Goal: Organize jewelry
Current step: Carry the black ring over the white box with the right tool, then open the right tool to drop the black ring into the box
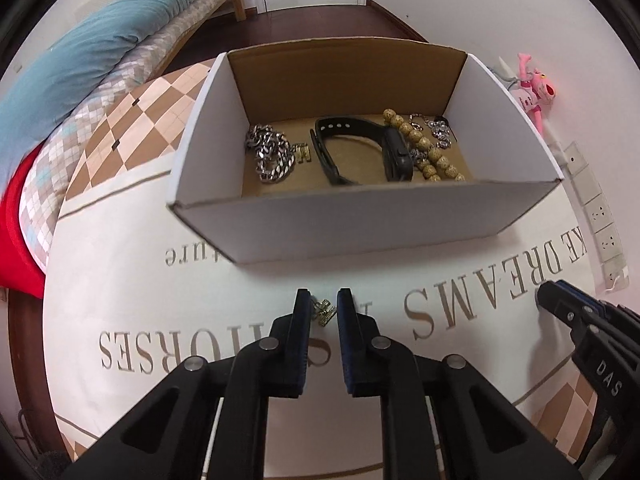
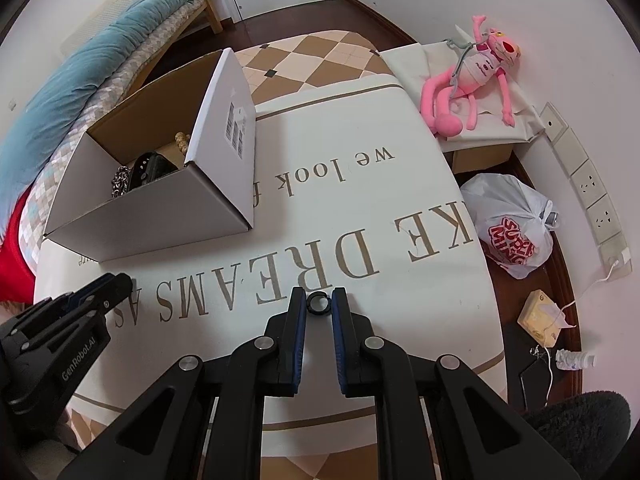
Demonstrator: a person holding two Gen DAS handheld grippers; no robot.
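Left jaws: your left gripper has a small gold earring between its pads, the gap narrow. The piece sits nearer the left pad, and whether both pads truly pinch it you cannot tell from here.
Right jaws: your right gripper is closed down around a dark ring, which is caught right at the tips and seen face-on. That looks like a grip across the band's width, likely so the ring cannot roll out.
Why both at once: each hand has one small piece, so I judge you mean to carry the two together to the box.
Box: the white cardboard box stands just ahead of the left jaws, open side up, on the printed cloth.
Already inside: a silver chain, a black watch, a wooden bead bracelet and a gold charm lie on its floor.
Task stage: mostly sorted; these two pieces appear to be the last on the cloth.
Caution: the near wall is tall, so lift both pieces clear of its rim before you let go.
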